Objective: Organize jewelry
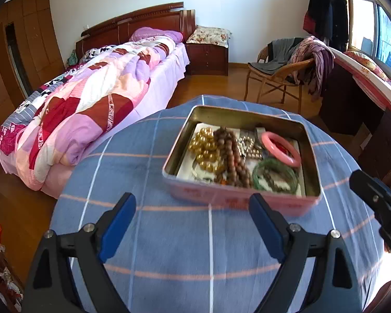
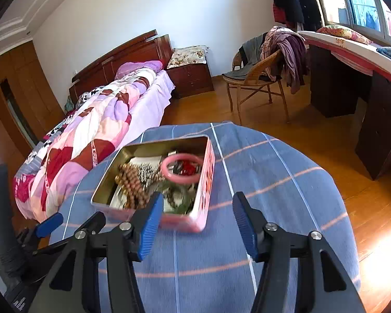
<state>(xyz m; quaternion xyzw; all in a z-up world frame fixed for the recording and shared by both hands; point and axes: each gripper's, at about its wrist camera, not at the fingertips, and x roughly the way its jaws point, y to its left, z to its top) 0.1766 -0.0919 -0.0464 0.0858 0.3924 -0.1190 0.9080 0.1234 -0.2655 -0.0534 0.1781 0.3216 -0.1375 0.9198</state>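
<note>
Pink-sided and brassy inside, the open tin (image 1: 237,198) sits on the round table (image 1: 143,167) under its blue checked cloth, and everything else arranges itself around it. Left of the tin stands the bed (image 1: 73,120) with its patchwork quilt. Inside the tin, from left to right, lie amber beads (image 1: 206,151), a brown wooden bead strand (image 1: 229,154), a silvery bead bracelet (image 1: 247,146), a green bangle (image 1: 275,174) and a pink bangle (image 1: 280,148). On the near side of the tin the left gripper (image 1: 193,206) hangs above the cloth, fingers spread wide and empty. The right gripper (image 2: 198,206) hovers at the tin's near right corner, fingers likewise apart, holding nothing. Beyond the tin to the right stands a wicker chair (image 1: 273,78) draped with clothes.
</note>
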